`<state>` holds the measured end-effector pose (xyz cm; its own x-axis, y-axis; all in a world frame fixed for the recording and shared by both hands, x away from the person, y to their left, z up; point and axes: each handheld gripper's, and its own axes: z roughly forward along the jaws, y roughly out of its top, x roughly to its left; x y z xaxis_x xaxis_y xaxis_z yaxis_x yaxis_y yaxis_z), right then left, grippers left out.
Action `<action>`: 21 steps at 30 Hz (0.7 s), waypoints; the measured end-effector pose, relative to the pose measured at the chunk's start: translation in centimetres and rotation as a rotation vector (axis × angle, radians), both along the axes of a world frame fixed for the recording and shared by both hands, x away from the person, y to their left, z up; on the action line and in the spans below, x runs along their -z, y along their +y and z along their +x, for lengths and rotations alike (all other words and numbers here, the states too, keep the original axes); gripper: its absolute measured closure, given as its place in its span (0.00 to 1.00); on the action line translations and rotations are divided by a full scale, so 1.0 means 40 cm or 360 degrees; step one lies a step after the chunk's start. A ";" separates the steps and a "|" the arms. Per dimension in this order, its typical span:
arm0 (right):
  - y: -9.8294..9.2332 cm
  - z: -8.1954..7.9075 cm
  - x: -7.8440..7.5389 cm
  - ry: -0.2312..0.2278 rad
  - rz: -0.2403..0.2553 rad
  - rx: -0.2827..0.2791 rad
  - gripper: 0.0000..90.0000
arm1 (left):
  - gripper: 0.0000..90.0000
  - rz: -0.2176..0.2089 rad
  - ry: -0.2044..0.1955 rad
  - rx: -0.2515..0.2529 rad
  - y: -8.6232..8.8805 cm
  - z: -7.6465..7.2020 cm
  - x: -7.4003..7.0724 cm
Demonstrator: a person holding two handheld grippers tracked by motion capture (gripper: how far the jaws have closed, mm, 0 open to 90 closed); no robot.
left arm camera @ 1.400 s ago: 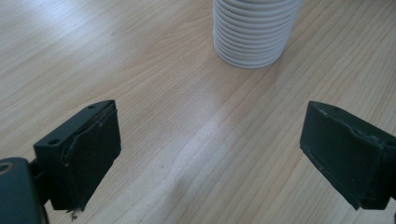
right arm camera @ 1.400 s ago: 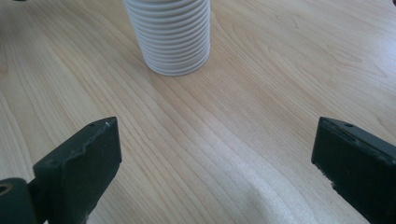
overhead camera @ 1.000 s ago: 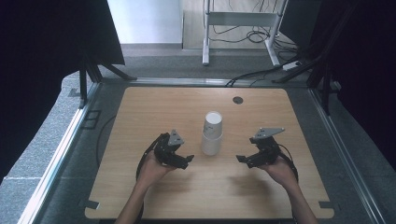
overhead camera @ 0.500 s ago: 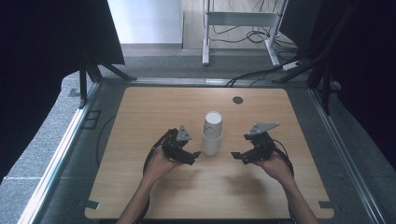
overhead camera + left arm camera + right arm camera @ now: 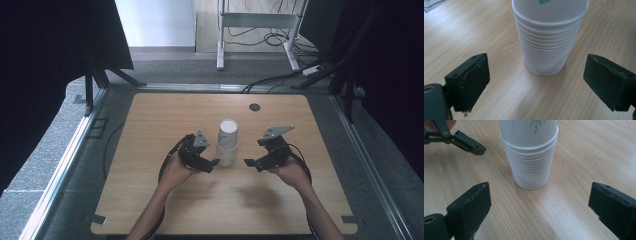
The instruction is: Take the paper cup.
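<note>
A stack of white paper cups (image 5: 228,142) stands upside down in the middle of the wooden table (image 5: 150,210). Its ribbed rims (image 5: 546,50) and a green leaf print (image 5: 535,125) show close up in the gripper views. My left gripper (image 5: 214,164) is just left of the stack, open, its jaws wide apart with the stack (image 5: 549,37) ahead between them, not touching. My right gripper (image 5: 249,163) is just right of the stack, also open, with the stack (image 5: 530,157) ahead of its jaws. The left gripper's jaw tip (image 5: 471,145) shows at the upper left of the right gripper view.
A small dark round disc (image 5: 255,107) lies near the table's far edge. Black cables (image 5: 165,165) trail from both grippers. Dark curtains (image 5: 50,45) flank the table, and a white metal frame (image 5: 255,20) stands on the floor beyond it.
Both grippers have moved inward and forward toward the cup stack from either side. The stack has not moved.
</note>
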<state>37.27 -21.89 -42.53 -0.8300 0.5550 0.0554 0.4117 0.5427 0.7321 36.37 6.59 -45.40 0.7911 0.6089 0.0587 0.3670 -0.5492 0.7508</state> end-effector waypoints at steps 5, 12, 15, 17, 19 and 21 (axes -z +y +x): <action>0.017 0.012 -0.015 -0.0003 -0.0025 -0.0025 0.04 | 0.08 -0.0014 -0.0006 0.0016 -0.012 0.009 -0.005; 0.037 0.022 -0.032 0.0005 -0.0053 -0.0052 0.04 | 0.09 -0.0022 -0.0008 0.0037 -0.028 0.018 -0.012; 0.050 0.032 -0.045 0.0020 -0.0064 -0.0075 0.04 | 0.10 -0.0022 -0.0013 0.0050 -0.035 0.023 -0.012; 0.055 0.036 -0.051 0.0024 -0.0075 -0.0084 0.04 | 0.11 -0.0035 -0.0011 0.0056 -0.039 0.026 -0.012; 0.061 0.040 -0.057 0.0040 -0.0084 -0.0096 0.04 | 0.11 -0.0041 -0.0007 0.0058 -0.040 0.027 -0.012; 0.066 0.045 -0.064 0.0051 -0.0095 -0.0107 0.04 | 0.11 -0.0062 0.0003 0.0068 -0.040 0.032 -0.012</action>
